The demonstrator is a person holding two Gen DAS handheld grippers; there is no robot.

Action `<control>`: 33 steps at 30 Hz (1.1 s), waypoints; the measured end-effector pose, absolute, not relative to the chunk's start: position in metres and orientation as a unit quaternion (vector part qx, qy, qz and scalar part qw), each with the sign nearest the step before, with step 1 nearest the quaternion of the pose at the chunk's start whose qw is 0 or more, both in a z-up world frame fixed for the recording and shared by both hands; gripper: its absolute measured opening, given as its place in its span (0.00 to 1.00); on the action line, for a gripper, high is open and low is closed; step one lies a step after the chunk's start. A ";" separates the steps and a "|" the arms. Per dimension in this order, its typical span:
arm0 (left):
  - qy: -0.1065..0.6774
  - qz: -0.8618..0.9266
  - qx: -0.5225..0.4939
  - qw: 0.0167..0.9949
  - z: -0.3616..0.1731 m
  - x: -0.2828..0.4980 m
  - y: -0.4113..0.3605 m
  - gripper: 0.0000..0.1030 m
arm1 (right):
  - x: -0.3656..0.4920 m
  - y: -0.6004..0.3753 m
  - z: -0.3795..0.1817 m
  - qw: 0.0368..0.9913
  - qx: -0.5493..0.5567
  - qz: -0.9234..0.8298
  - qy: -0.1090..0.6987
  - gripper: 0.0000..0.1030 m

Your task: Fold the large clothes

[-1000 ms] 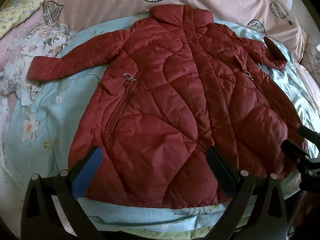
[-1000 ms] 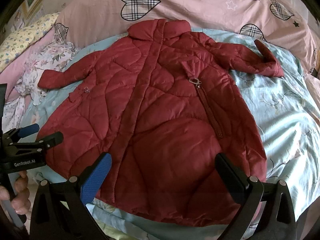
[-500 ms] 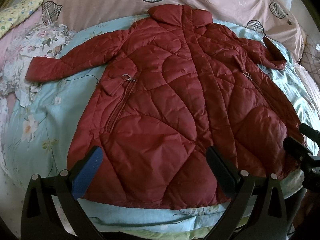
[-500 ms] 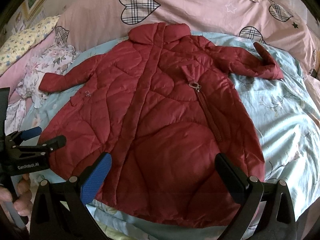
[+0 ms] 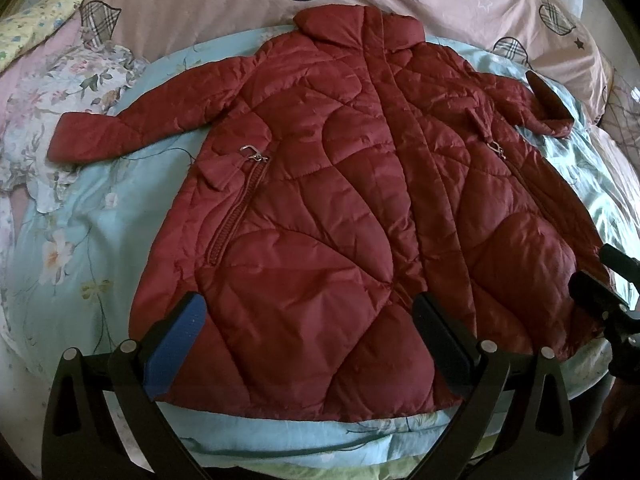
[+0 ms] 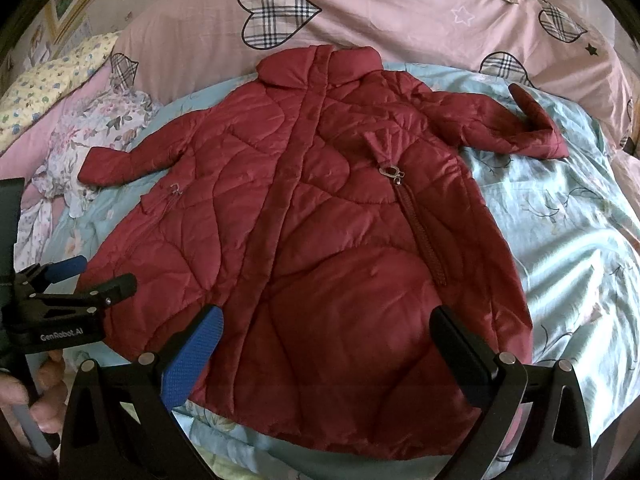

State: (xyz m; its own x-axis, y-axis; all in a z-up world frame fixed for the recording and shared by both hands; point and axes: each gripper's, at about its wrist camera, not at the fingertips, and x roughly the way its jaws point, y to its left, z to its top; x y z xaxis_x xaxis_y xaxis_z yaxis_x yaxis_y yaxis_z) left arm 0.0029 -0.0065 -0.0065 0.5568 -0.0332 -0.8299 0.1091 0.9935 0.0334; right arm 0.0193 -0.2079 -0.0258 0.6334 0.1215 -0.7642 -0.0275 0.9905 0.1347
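Note:
A long dark-red quilted coat (image 5: 344,216) (image 6: 320,220) lies flat and front-up on the bed, collar at the far end, both sleeves spread outward, hem nearest me. My left gripper (image 5: 308,320) hovers open over the hem's left half, holding nothing. My right gripper (image 6: 326,332) hovers open over the hem's right half, also holding nothing. In the right wrist view the left gripper (image 6: 92,276) shows at the left edge with a hand (image 6: 44,400) below it. In the left wrist view the right gripper (image 5: 600,280) shows at the right edge.
The coat rests on a light-blue floral sheet (image 5: 76,240) (image 6: 560,220). A pink quilt with plaid hearts (image 6: 360,12) lies behind the collar. A crumpled floral cloth (image 5: 72,80) lies by the left sleeve and a yellow pillow (image 6: 52,80) beyond it.
Both wrist views have drifted back slightly, so the coat sits a little lower and more of the pink quilt shows. The coat has not moved and both grippers stay open.

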 end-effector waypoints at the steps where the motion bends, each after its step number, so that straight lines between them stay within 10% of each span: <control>1: 0.469 -0.040 0.040 0.881 -0.007 0.003 -0.007 1.00 | 0.020 -0.208 -0.026 0.903 0.057 0.042 0.424 1.00; 33: 0.472 -0.060 0.012 0.880 -0.009 0.078 0.007 1.00 | 0.084 -0.322 -0.010 0.920 0.128 -0.023 0.369 1.00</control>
